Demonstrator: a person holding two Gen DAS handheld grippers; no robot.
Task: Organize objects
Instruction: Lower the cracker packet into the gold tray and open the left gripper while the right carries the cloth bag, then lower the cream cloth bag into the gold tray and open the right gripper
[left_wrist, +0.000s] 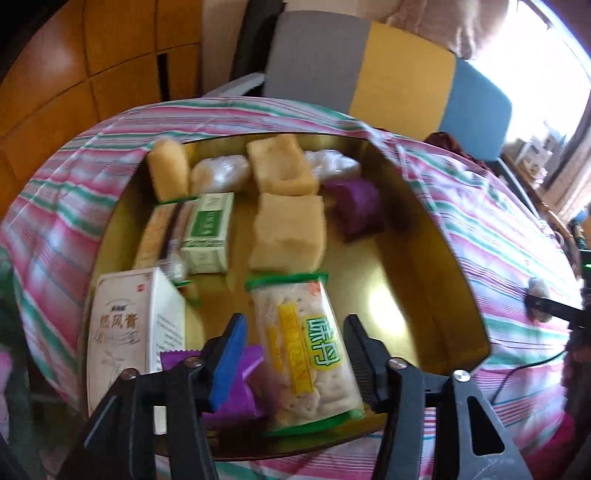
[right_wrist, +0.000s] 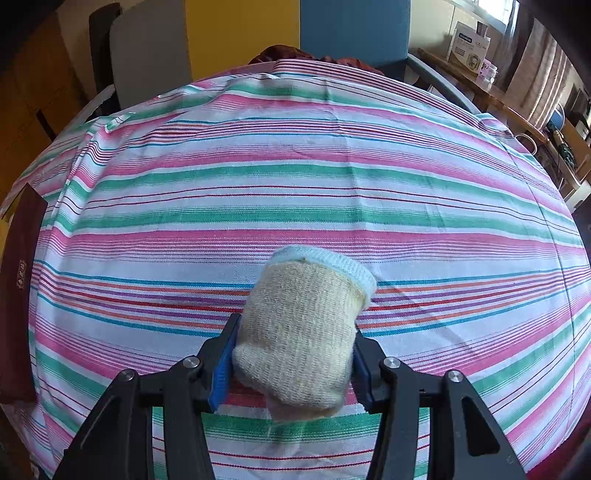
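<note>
Snacks in a gold tray (left_wrist: 424, 236), a sock in the other gripper.
Left gripper (left_wrist: 295, 339) jaws stand apart around a snack packet (left_wrist: 306, 354) lying in the tray; right gripper (right_wrist: 293, 354) jaws clamp a rolled sock (right_wrist: 299, 332) above the striped cloth (right_wrist: 295, 166).

A tray (left_wrist: 424, 229) is sitting on the tablecloth (left_wrist: 498, 236). In the tray, a snack packet (left_wrist: 306, 354) is lying nearest the camera, a carton (left_wrist: 125, 332) standing to its left, buns (left_wrist: 284, 166) lying behind it. Right of the tray, a rolled sock (right_wrist: 303, 332) is sitting over the tablecloth.
</note>
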